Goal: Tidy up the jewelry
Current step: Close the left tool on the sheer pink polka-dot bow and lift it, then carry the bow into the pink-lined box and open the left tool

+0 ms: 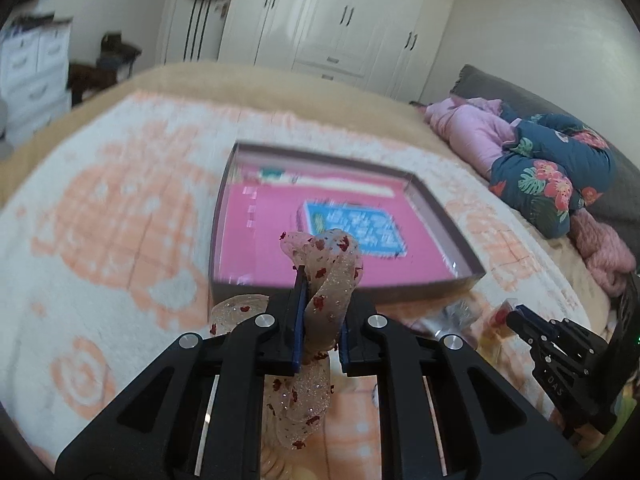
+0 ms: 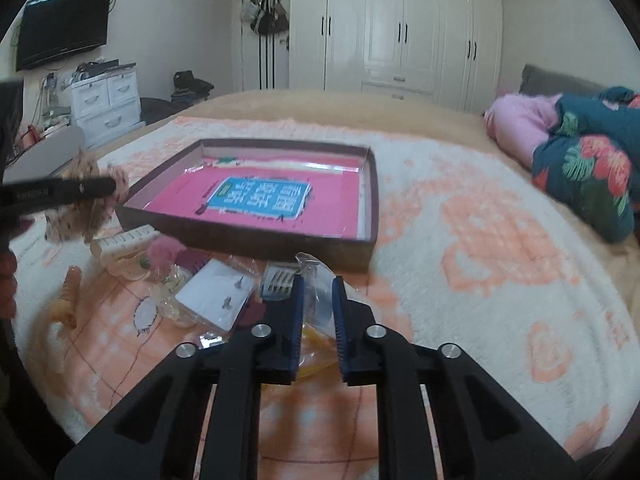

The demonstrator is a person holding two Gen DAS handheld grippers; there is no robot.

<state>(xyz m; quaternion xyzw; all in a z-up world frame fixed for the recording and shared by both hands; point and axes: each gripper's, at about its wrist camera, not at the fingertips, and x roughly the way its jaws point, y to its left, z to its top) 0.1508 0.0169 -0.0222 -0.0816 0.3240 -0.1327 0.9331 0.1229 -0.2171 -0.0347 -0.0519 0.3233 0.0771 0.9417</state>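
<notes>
My left gripper [image 1: 324, 276] is shut on a sheer beige scrunchie with red flecks [image 1: 332, 300] and holds it up in front of the brown tray [image 1: 448, 216] that has a pink lining and a blue card. In the right wrist view the left gripper [image 2: 108, 186] with the scrunchie [image 2: 86, 208] is at the far left, beside the tray [image 2: 248, 236]. My right gripper [image 2: 318, 284] is partly closed around a clear plastic bag [image 2: 316, 280] lying on a pile of jewelry; whether it grips the bag I cannot tell.
Near the tray's front edge lie a white earring card [image 2: 216, 298], a comb clip [image 2: 278, 284], a pink pompom [image 2: 162, 254], a white hair clip [image 2: 124, 238] and an orange hair claw [image 2: 68, 296]. Pink and floral bedding [image 2: 580, 160] is piled at right.
</notes>
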